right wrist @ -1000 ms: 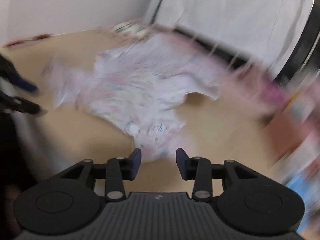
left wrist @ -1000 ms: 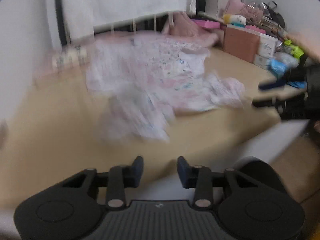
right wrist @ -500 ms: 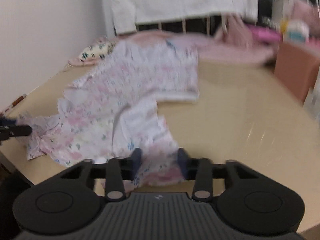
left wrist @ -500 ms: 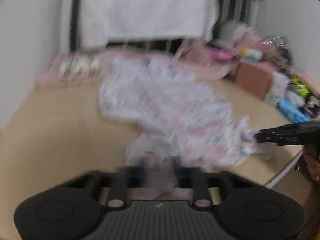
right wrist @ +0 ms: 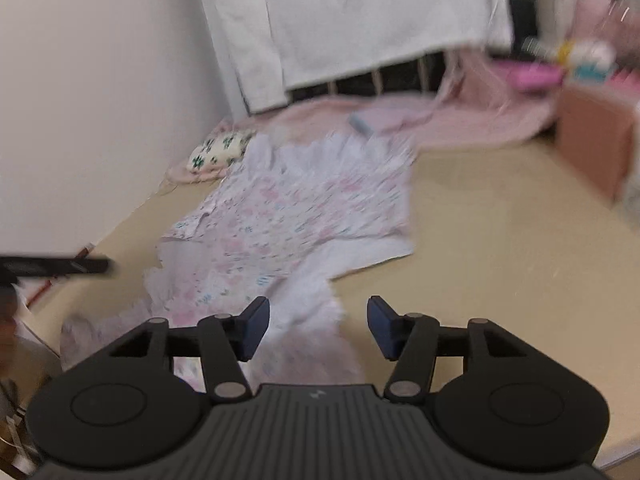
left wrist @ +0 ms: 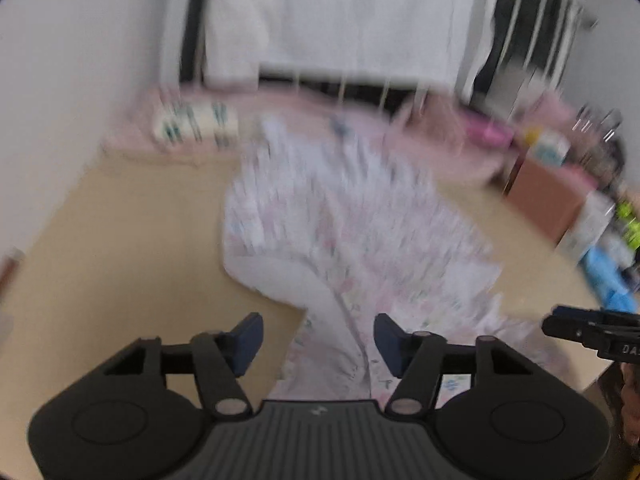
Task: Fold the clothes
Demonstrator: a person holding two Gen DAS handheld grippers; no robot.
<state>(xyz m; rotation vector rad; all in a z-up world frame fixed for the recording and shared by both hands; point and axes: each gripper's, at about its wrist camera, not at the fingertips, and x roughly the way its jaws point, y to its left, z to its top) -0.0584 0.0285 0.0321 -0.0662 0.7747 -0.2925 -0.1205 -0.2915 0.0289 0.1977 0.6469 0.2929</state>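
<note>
Thin floral-print garment (right wrist: 288,216) lies rumpled on smooth table (right wrist: 500,240).

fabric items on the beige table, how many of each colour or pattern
white garment with pink floral print: 1
plain pink cloth: 1
small cream cloth with green flower print: 1
total: 3
</note>
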